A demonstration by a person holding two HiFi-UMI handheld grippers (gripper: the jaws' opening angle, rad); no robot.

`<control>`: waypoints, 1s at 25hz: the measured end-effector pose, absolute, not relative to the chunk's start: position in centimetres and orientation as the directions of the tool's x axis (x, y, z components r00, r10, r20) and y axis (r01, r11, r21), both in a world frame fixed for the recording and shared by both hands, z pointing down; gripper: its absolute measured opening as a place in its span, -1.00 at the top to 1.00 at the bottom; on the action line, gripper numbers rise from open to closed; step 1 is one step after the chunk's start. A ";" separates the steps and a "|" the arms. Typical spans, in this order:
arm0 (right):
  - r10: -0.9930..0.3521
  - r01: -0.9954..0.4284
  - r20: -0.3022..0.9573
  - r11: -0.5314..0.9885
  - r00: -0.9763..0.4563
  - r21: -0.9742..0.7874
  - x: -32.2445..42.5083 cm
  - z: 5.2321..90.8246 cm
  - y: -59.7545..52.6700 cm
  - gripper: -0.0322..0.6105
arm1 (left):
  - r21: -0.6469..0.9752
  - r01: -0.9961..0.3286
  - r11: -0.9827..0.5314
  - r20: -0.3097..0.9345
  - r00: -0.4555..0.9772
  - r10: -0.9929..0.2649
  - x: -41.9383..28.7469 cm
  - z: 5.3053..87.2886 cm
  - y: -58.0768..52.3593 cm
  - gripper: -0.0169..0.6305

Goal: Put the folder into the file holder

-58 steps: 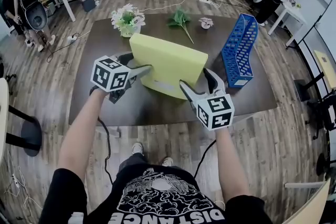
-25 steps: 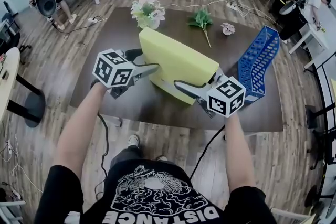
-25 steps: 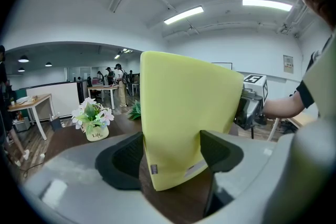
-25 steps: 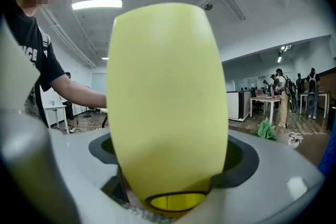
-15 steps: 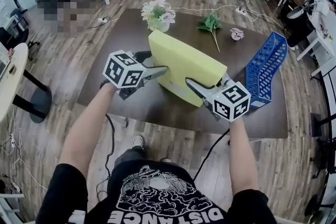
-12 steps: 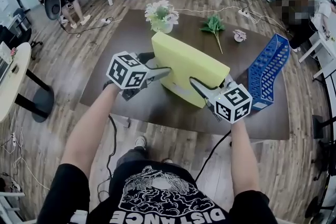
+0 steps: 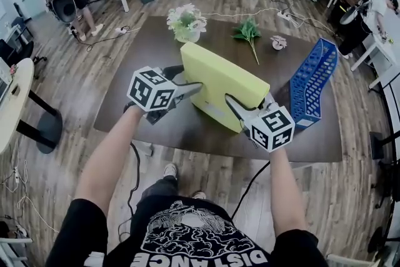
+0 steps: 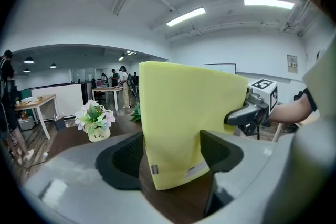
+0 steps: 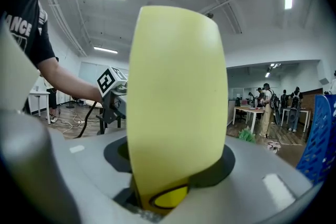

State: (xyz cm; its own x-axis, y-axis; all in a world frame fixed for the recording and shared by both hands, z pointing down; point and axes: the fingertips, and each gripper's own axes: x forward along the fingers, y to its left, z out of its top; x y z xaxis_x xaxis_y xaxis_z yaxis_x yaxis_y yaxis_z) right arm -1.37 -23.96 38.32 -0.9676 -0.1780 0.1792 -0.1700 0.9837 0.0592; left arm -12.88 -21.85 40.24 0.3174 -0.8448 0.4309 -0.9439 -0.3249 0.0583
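Head view puts two containers on the brown table (image 7: 181,134). One is the blue file holder (image 7: 307,81), a lattice rack near the table's right edge. We can make out nothing but blue ribs in its slots. The other is a small white pot (image 7: 186,25) at the far side, holding one bunch of pale flowers.

The folder (image 7: 222,81) is not in the holder. This single thick yellow folder sits over the middle of the table, well to the holder's left, tilted with its top leaning away from us. We cannot tell whether its lower edge touches the tabletop.

We count two grippers, both on the folder. The left gripper (image 7: 194,89) is clamped on its near left end, and in the left gripper view we see one dark pad against each face. The right gripper (image 7: 236,106) has just been closing its jaws. In the right gripper view we see the folder's right end filling the gap between them, pinched at the bottom.

Loose on the table beyond the folder lie one green leafy sprig (image 7: 248,31) and one small pale object (image 7: 278,42), too small for us to name. Several people stand among desks on the wooden floor in the background.
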 end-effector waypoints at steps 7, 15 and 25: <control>-0.293 -0.293 0.171 0.956 -0.941 0.024 1.6 38.5 -25.1 0.19 | 0.075 -0.935 -0.347 0.397 0.347 -0.850 -10.5 39.6 -23.6 -0.14; -0.458 -0.463 0.170 0.886 -0.872 0.015 5.6 38.6 -26.9 0.19 | 0.100 -0.923 -0.370 0.379 0.380 -0.844 -7.1 39.9 -25.9 -0.14; -0.648 -0.658 0.172 0.753 -0.742 0.002 8.9 38.6 -29.2 0.20 | 0.109 -0.891 -0.441 0.358 0.449 -0.819 -3.1 39.8 -28.9 -0.14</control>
